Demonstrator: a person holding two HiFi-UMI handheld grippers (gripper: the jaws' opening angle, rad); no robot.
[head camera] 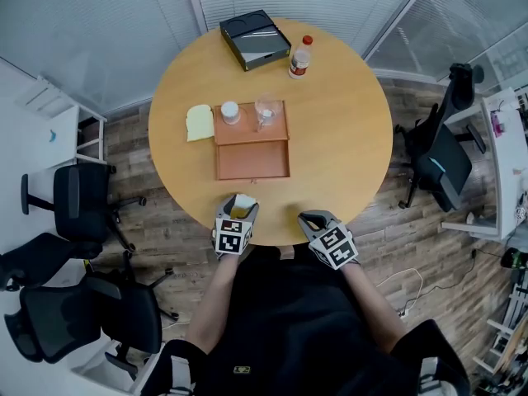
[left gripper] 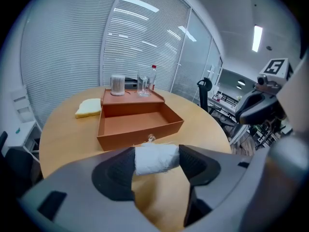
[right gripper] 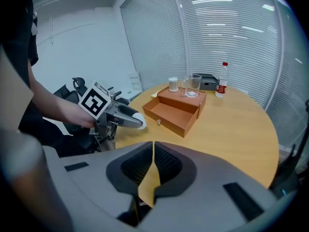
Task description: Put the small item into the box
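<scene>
L hand-held gripper point(left gripper: 157, 161) pinches white roll point(left gripper: 154, 157) by its ends, near worktop point(head camera: 346, 139) edge; could slip out before box point(left gripper: 140, 129). R hand-held gripper point(right gripper: 150, 166) closed, empty.

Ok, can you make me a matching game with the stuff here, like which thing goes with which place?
Things:
1. white roll
2. drawer
3. yellow sponge
4. red-capped bottle

Places or states:
A. standing beside the black box
B. pulled open
C. gripped in the left claw
D. lying on the table, left of the orange box

Pairs: 1-C, 2-B, 3-D, 4-A
</scene>
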